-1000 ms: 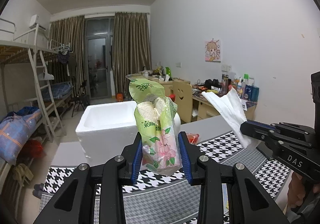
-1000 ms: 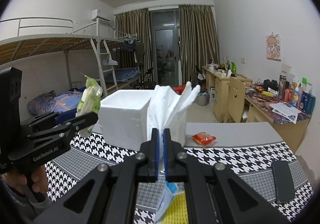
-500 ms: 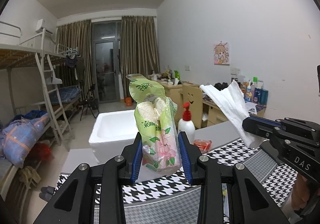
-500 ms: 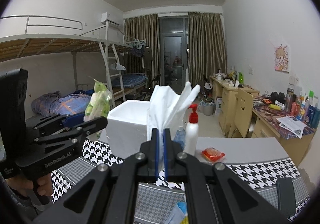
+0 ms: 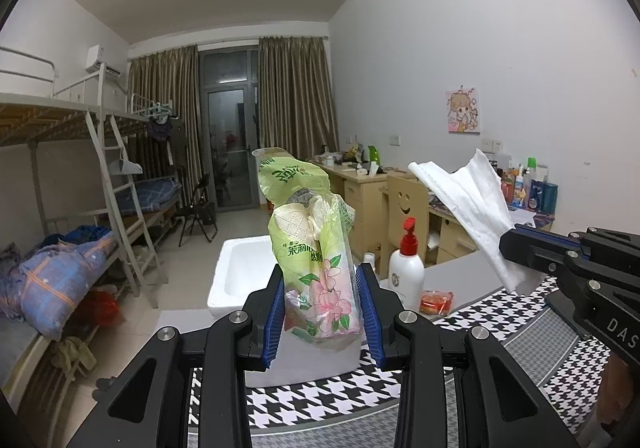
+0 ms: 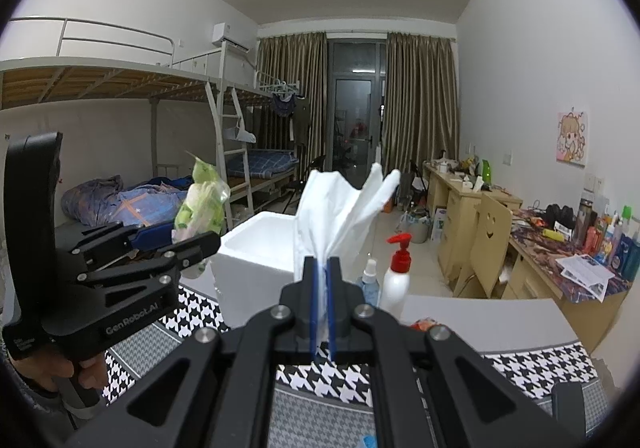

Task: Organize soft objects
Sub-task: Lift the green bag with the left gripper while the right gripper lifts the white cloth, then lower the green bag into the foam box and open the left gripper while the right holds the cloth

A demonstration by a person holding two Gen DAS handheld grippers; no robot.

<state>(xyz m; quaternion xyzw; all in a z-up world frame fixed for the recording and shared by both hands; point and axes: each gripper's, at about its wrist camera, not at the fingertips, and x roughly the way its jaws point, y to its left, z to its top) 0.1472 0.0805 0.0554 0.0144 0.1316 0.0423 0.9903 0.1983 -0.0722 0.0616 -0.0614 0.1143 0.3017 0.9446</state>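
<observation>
1. Left wrist view: the left gripper (image 5: 322, 310) is seen partly closed, its blue pads pressed against both sides of a green tissue pack (image 5: 316, 260) printed with pink flowers.
2. The tissue pack is held upright above the table (image 5: 460, 332), in front of a white foam box (image 5: 248, 280) whose open top is visible behind it.
3. At the right edge of the same view, the right gripper (image 5: 508, 248) is seen from the side, with a white tissue (image 5: 468, 200) clamped in its tip and fanned up and to the left.
4. A white pump bottle with a red top (image 5: 406, 272) is seen standing on the table to the right of the foam box, and a small red packet (image 5: 436, 300) lies just beside it.
5. Right wrist view: the jaws of the right gripper (image 6: 322, 288) are seen nearly together, with the lower end of the white tissue (image 6: 336, 208) pinched between them and its loose folds spread upward.
6. In this view the foam box (image 6: 256, 248) is seen behind the tissue, and a small spray bottle (image 6: 368, 280) stands next to the pump bottle (image 6: 396, 276).
7. The left gripper (image 6: 200, 240) is seen at the left, held by a hand (image 6: 52, 368), with the tissue pack (image 6: 202, 204) raised beside the foam box.
</observation>
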